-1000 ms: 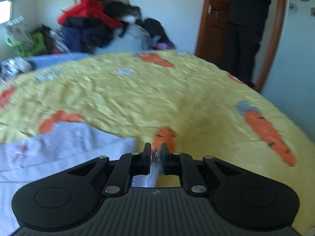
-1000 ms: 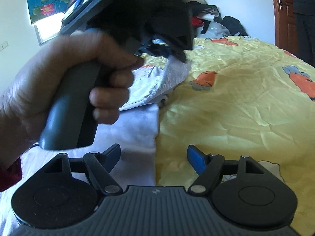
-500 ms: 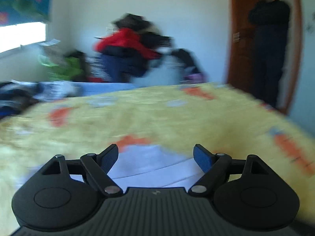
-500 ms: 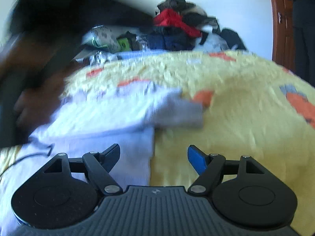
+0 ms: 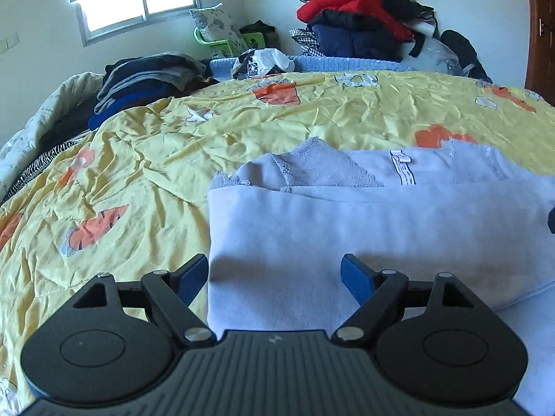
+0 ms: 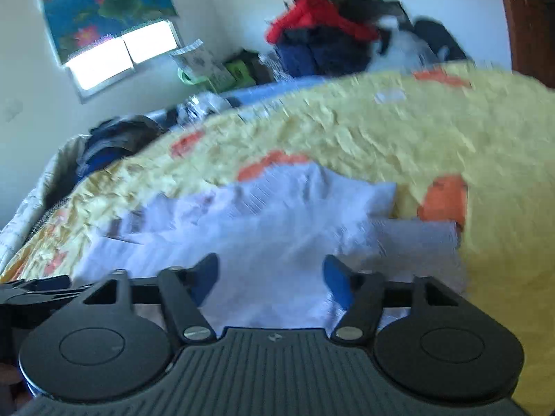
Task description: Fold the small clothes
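A pale lilac garment (image 5: 347, 215) with lace trim and a white label lies folded over on the yellow carrot-print bedspread (image 5: 138, 159). My left gripper (image 5: 274, 274) is open and empty, hovering over the garment's near left edge. In the blurred right wrist view the same garment (image 6: 277, 222) lies spread in front of my right gripper (image 6: 270, 277), which is open and empty above its near part.
A heap of red, dark and navy clothes (image 5: 357, 24) sits at the far side of the bed. A stack of dark folded clothes (image 5: 145, 79) lies at the far left. A window (image 5: 135, 3) is on the back wall.
My left gripper let go of the garment's fold, opened, and swung left and back over it. My right gripper stayed open and moved left over the garment; the view is blurred by motion.
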